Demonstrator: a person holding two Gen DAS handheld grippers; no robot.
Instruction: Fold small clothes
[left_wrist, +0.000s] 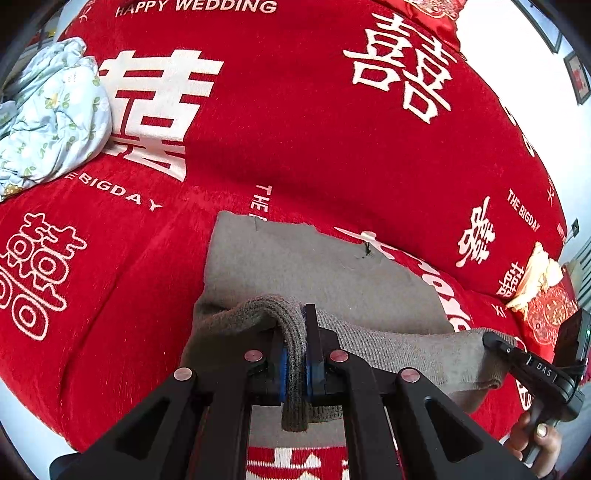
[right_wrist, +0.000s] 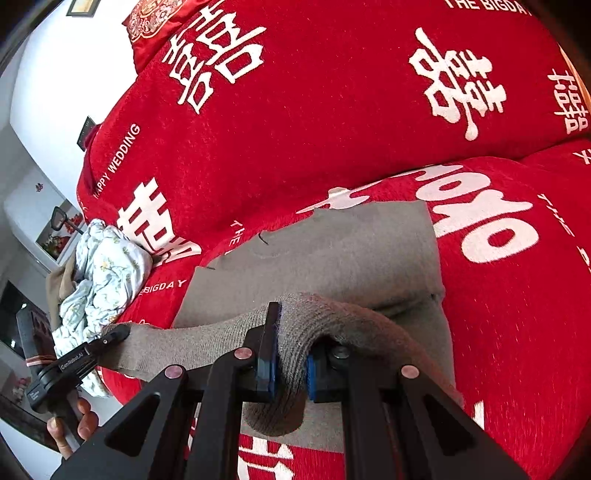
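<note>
A grey knit garment (left_wrist: 306, 269) lies on a red bedspread (left_wrist: 288, 122) printed with white characters. Its near ribbed hem is lifted off the bed and stretched between both grippers. My left gripper (left_wrist: 295, 350) is shut on the hem's left end, a fold of knit pinched between the blue pads. My right gripper (right_wrist: 290, 354) is shut on the hem's other end, with a thick roll of the garment (right_wrist: 332, 254) bulging through its jaws. Each wrist view shows the other gripper at its edge: the right gripper (left_wrist: 491, 338) and the left gripper (right_wrist: 118, 332), each gripped by a hand.
A crumpled light-blue floral cloth (left_wrist: 51, 114) lies at the bedspread's left side, seen again as the floral cloth (right_wrist: 107, 269). A cream cloth (left_wrist: 535, 277) and a red embroidered cushion (left_wrist: 550, 314) sit at the right edge. White walls surround the bed.
</note>
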